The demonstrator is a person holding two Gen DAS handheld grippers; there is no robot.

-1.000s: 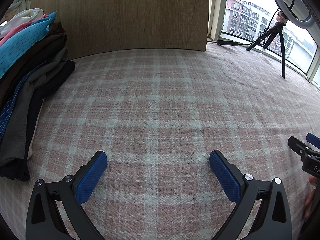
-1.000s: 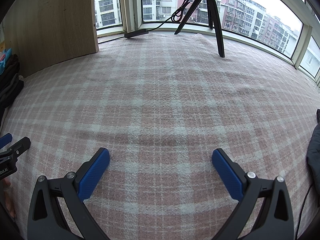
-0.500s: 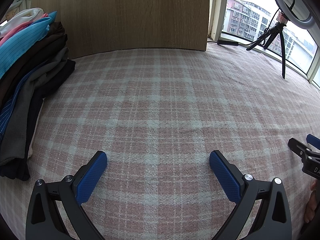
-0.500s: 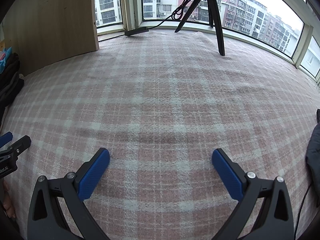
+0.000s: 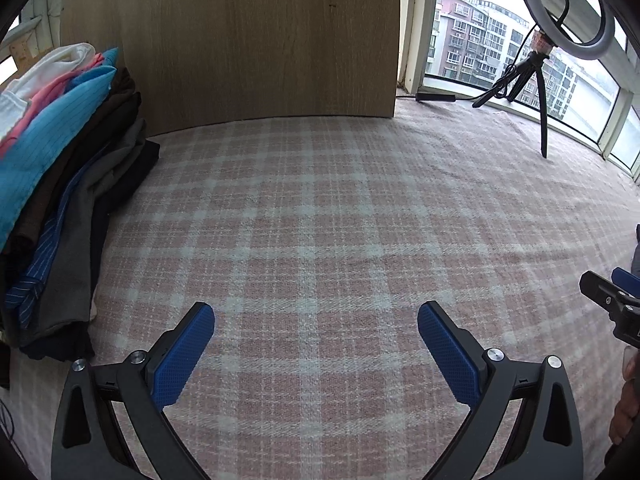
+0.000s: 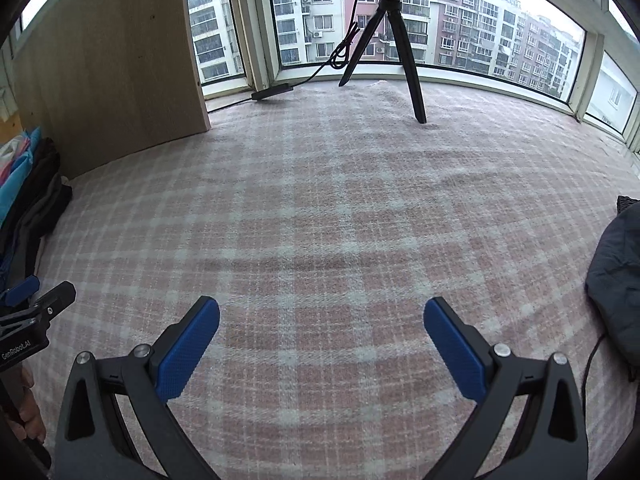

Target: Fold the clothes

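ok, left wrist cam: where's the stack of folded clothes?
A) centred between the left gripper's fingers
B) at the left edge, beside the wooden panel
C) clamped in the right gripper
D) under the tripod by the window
B: the stack of folded clothes sits at the far left of the plaid blanket, next to the wooden panel; the left gripper and the right gripper are both open and hold nothing.

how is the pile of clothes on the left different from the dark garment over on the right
The pile of clothes is a tall stack of folded layers; the dark garment is a single rumpled heap.
The pile mixes white, pink, bright blue, brown and grey; the dark garment is one dark grey-blue colour.
The pile sits beside the wooden panel; the dark garment lies at the far right edge, partly out of view.
Both rest on the pink plaid blanket.
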